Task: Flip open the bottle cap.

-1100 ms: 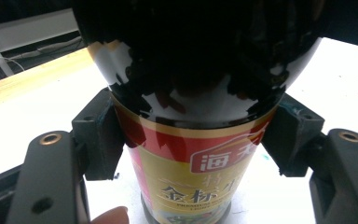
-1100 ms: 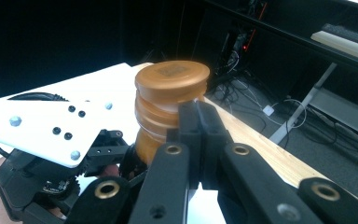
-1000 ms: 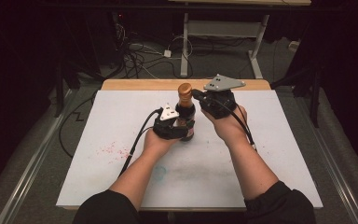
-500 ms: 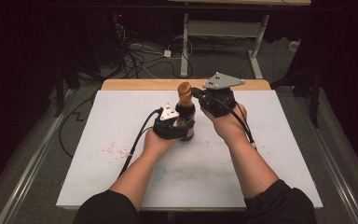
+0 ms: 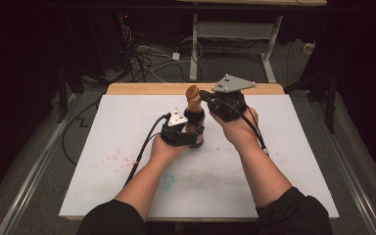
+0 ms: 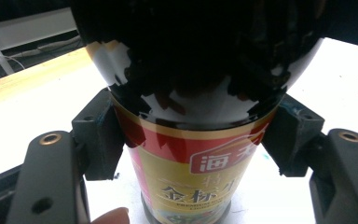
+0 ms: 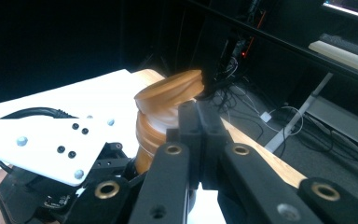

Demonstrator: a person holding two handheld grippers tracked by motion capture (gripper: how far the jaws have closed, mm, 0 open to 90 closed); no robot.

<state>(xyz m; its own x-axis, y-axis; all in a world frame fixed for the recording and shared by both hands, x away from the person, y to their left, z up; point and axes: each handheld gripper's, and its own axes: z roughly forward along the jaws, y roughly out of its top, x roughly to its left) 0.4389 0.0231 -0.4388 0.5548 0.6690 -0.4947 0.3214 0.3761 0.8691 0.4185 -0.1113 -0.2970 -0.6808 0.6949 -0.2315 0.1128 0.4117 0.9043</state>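
Dark room, white worktop (image 5: 274, 161), and at its middle we've got the sauce bottle (image 5: 194, 125) standing upright with our left tool (image 6: 186, 140) clamped on its labelled body, pads pressing either side. Up top, the brown cap (image 7: 170, 91) sits tilted but not off, so we judge the opening only begun and the lifting away left to do. Our right tool (image 7: 200, 116), jaws together, pokes its tips against the cap's side, wrist raised above the bottle, left forearm low.
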